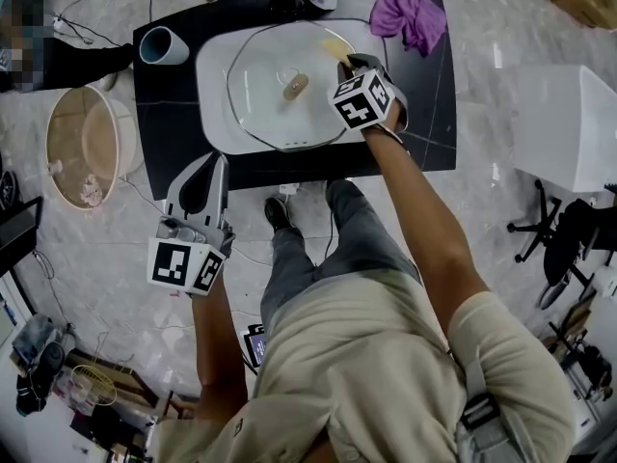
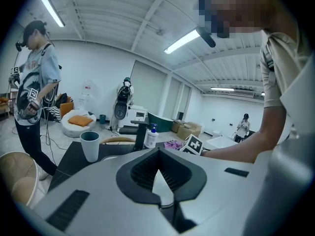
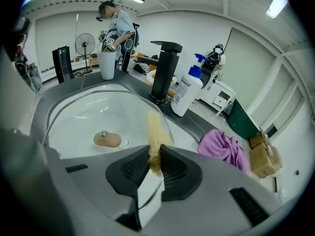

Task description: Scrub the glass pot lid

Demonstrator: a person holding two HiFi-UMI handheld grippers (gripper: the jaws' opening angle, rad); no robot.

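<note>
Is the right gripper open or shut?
Shut on the scrub pad: the right gripper's jaws pinch that yellow pad, which sticks out over the lid.

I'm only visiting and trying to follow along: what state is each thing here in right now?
glass pot lid: lying knob-up in the white basin, not held.
scrub pad: pinched between jaws, over the lid's edge.
right gripper: shut on the scrub pad.
left gripper: shut, empty, held off the counter.
cup: upright.
purple cloth: crumpled on the counter.
pump bottle: upright.
</note>
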